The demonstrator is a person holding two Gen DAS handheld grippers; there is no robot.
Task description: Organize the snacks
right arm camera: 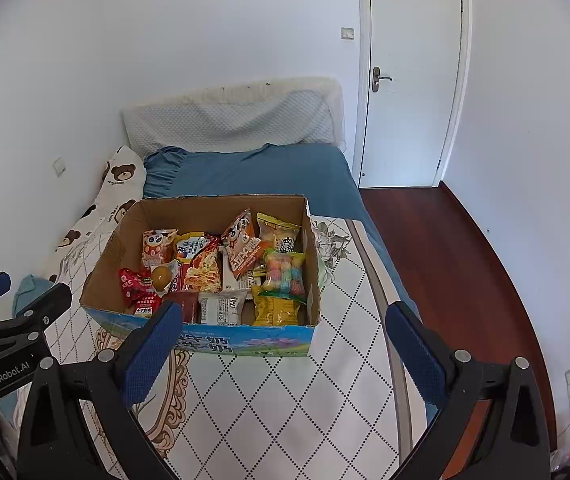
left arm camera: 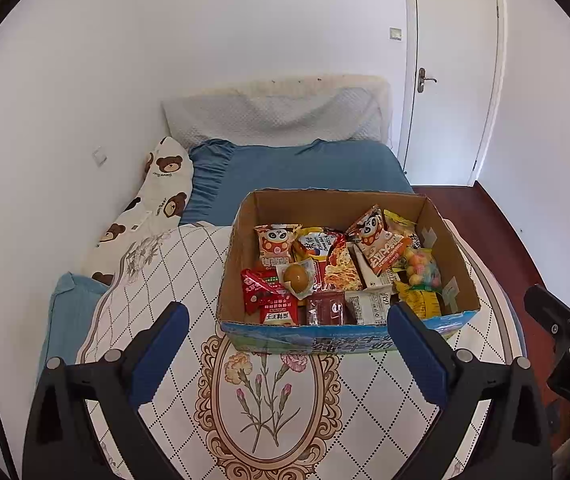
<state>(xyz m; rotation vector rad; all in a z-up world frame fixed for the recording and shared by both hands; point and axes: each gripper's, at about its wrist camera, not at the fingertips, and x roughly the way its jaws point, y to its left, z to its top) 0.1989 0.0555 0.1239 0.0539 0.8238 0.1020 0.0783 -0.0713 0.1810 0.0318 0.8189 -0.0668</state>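
Cardboard box point(left arm camera: 245, 216) on the quilt point(left arm camera: 189, 280) holds every snack packet point(left arm camera: 379, 242) I see — seemingly little left — my left claw point(left arm camera: 287, 324) and right claw point(right arm camera: 285, 326) both gape wide, empty.

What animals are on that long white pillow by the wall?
Brown teddy bears on the long white pillow, clearest in the left wrist view.

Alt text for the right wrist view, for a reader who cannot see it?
An open cardboard box full of snack packets sits on a patterned quilt on a bed, with the open, empty right gripper just before it. The left gripper shows at left.
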